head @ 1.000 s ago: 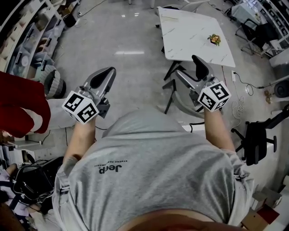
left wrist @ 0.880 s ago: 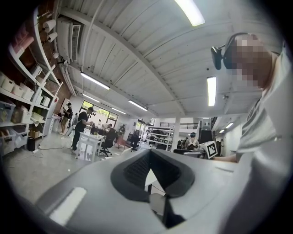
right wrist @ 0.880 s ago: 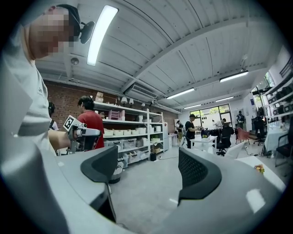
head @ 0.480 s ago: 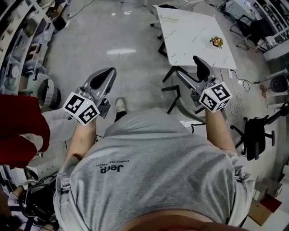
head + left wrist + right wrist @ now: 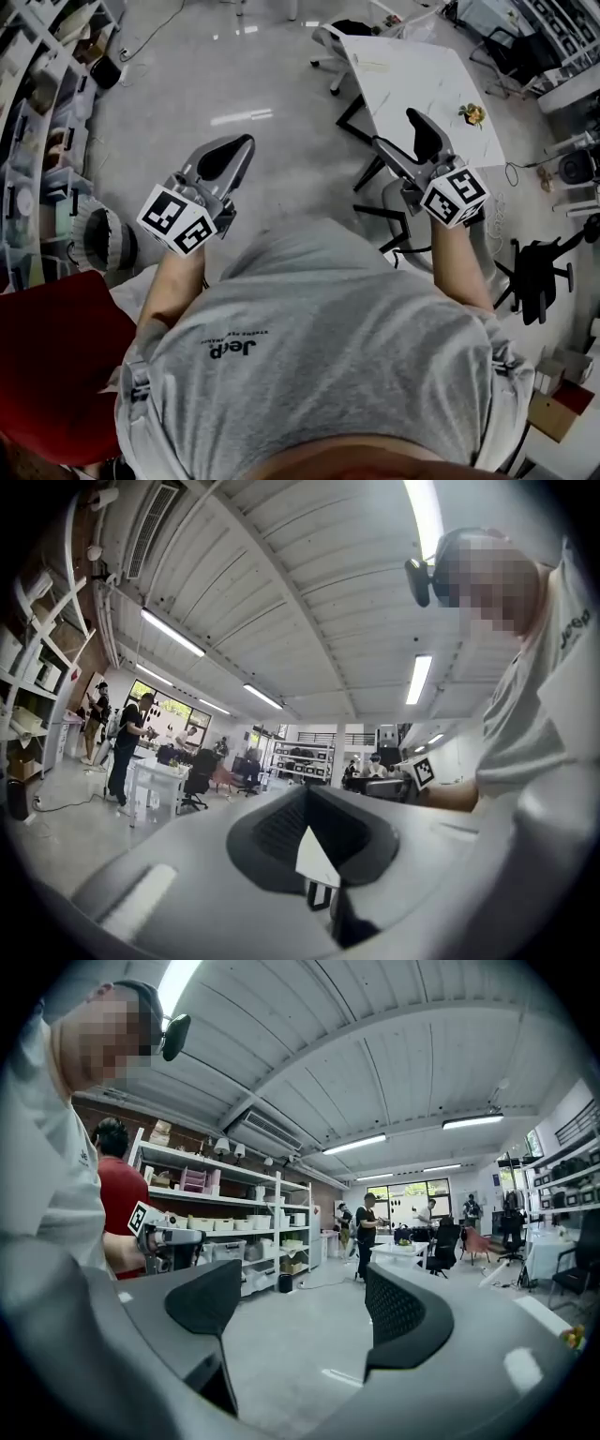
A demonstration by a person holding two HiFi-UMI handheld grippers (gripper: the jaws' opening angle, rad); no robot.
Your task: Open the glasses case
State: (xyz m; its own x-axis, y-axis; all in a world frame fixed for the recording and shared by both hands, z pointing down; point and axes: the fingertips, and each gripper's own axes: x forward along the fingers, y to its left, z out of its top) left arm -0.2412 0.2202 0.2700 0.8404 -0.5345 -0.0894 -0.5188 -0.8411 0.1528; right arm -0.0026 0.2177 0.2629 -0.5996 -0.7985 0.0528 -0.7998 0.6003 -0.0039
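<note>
Glasses case: not visible in any view; only a small orange-and-green object (image 5: 472, 114) shows on the white table (image 5: 412, 80), ahead and to the right. Left gripper (image 5: 242, 145): fingers together, nothing between them. Right gripper (image 5: 398, 133): fingers apart, empty, bare floor (image 5: 253, 94) beyond. Both are well apart from the table. Advisable: locate the case first, then steady it with one gripper while the other lifts the lid. Open floor lies ahead; a chair (image 5: 330, 42) and shelving (image 5: 37, 103) bound the approach
</note>
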